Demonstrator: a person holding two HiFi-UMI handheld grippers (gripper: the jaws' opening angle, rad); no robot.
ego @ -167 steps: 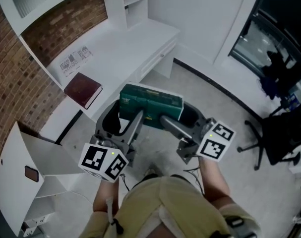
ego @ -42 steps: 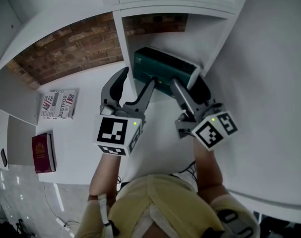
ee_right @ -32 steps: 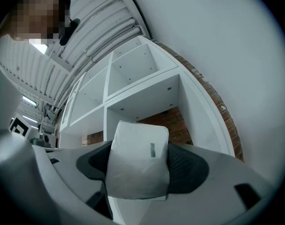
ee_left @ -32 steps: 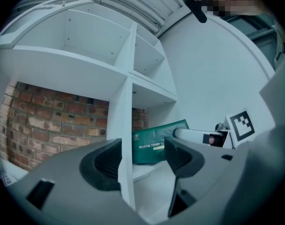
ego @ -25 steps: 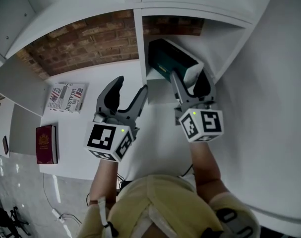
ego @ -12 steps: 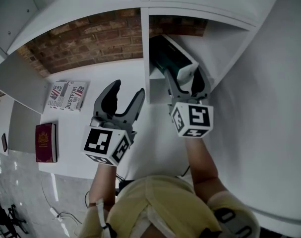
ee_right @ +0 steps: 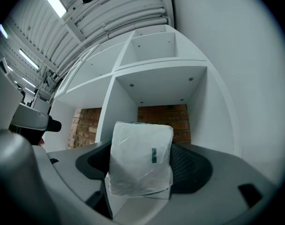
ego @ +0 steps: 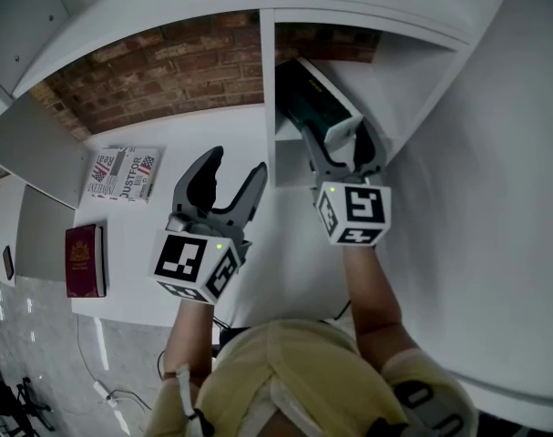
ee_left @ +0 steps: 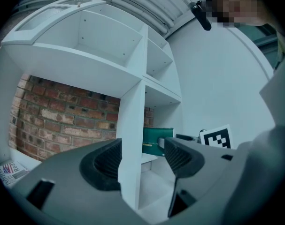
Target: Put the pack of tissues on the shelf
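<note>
Head view: right hand-held gripper [ego: 338, 138] outstretched

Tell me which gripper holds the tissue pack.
The right gripper, clamped on the tissue pack by its white end; the left gripper stands open, empty.

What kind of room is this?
Probably a study or home-office corner: a white desk with shelves built above it, a brick wall behind, and a red book and a magazine lying on the desk.
</note>
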